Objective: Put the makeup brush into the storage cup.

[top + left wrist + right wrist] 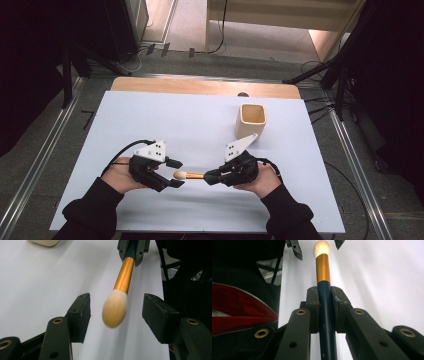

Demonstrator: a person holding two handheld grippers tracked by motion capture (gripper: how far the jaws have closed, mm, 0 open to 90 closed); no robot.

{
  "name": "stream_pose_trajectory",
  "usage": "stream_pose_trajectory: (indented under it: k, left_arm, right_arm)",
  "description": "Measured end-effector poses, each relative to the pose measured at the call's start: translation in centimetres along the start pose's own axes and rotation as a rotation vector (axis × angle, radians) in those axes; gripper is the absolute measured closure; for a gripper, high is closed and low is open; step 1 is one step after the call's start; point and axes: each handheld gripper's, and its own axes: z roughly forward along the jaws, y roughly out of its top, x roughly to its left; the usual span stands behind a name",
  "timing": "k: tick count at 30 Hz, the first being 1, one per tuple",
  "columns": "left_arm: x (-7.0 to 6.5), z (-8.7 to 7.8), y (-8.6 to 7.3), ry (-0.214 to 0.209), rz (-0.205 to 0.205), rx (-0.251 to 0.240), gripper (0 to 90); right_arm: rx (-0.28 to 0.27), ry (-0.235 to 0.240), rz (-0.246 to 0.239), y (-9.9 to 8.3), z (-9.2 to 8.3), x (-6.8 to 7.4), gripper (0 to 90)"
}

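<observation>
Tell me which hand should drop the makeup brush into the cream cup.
Right. The right tool is clamped on the makeup brush handle and is nearer the cream cup. The left tool stands open around the bristles, not gripping.

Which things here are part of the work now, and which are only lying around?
In the work:
- brush, clamped by its dark handle in the right gripper
- left gripper, open around the bristles

Lying about:
- beige cup, standing apart on the white table
</observation>
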Motion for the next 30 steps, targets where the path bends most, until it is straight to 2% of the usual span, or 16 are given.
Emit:
stream_pose_trajectory:
  k: [4, 6, 9, 16, 23, 30]
  left_arm:
    - [0.0, -0.1, -0.2, -0.008, -0.022, -0.05, 38.7]
    - [0.0, -0.1, -0.2, -0.01, -0.024, -0.059, 38.6]
    - [0.0, -0.2, -0.4, -0.012, -0.047, -0.104, 38.5]
    - [0.0, 0.1, -0.3, -0.033, -0.083, -0.17, 39.8]
    - [-0.3, 0.5, 0.0, -0.033, -0.093, -0.234, 41.6]
    - [-0.5, 0.7, 0.3, -0.053, -0.095, -0.253, 49.6]
  right_arm:
    - [-0.034, -0.002, 0.005, -0.4, -0.5, 0.0, 79.5]
    - [-0.043, -0.005, 0.006, -0.5, -0.6, 0.0, 79.5]
    - [-0.099, 0.0, 0.024, -0.8, -1.2, 0.0, 79.5]
    - [-0.17, 0.008, 0.029, -0.8, -1.8, 0.0, 79.4]
    - [-0.237, 0.025, 0.035, -0.9, -1.8, -0.1, 79.4]
    - [-0.221, 0.048, 0.014, -0.8, -1.2, 0.1, 79.5]
